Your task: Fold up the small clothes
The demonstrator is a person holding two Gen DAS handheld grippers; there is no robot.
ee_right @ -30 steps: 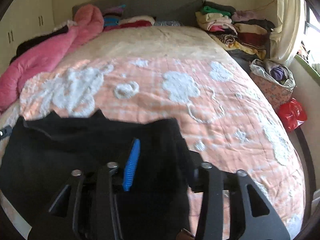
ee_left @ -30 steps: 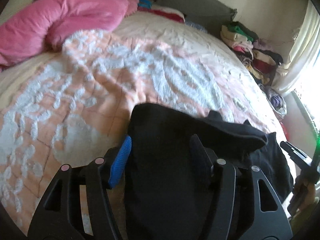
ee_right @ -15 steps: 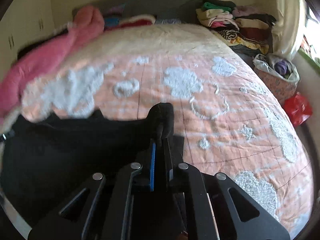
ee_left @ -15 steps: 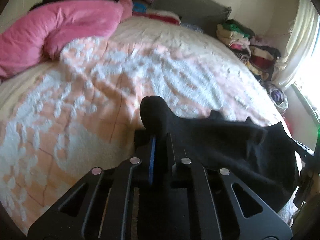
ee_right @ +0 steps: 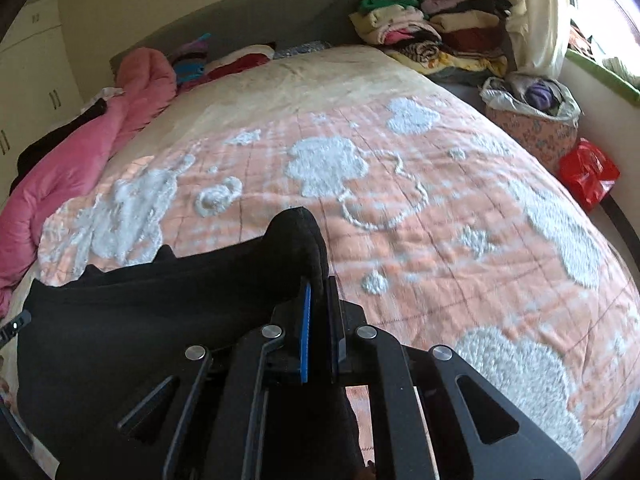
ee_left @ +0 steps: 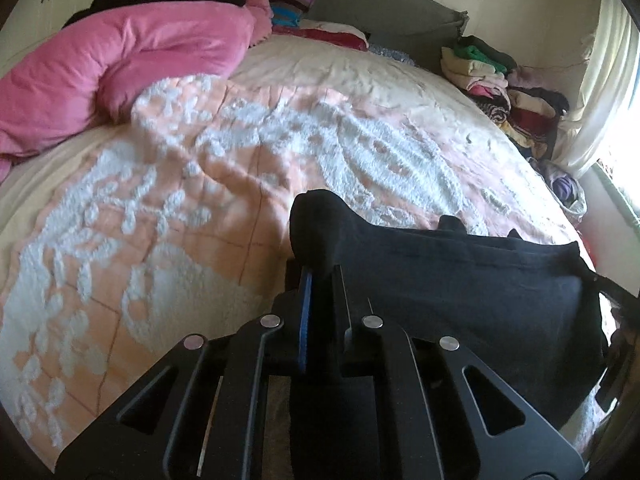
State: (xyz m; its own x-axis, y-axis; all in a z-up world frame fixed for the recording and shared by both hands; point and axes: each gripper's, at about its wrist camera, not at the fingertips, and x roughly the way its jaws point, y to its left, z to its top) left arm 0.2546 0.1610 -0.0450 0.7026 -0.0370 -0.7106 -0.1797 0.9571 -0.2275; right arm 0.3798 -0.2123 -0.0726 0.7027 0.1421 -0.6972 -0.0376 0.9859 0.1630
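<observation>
A black garment (ee_left: pixel 460 280) is seen stretched across the lower part of both wrist views, over the near end of a bed covered with a peach bedspread (ee_left: pixel 240 168) patterned in white tufts. In the left wrist view, the left gripper (ee_left: pixel 320 280) is clamped on one bunched corner of the cloth at lower centre, the jaws drawn together with fabric pinched between them. In the right wrist view, the right gripper (ee_right: pixel 318 292) is likewise closed on the opposite corner, a hump of cloth standing up above the fingers.

The fold is judged to be just starting, with the edge held taut between the two tools. Several slips could be expected. If only a thin pinch of fabric is held, a corner may be pulled free once the edge is carried over. If the two corners are moved unevenly, the fold line may be skewed or creased. The tufted surface may also drag on the lower layer and bunch it. A pink duvet (ee_left: pixel 120 64) at upper left and stacked clothes (ee_right: pixel 432 36) at upper right lie well apart.
</observation>
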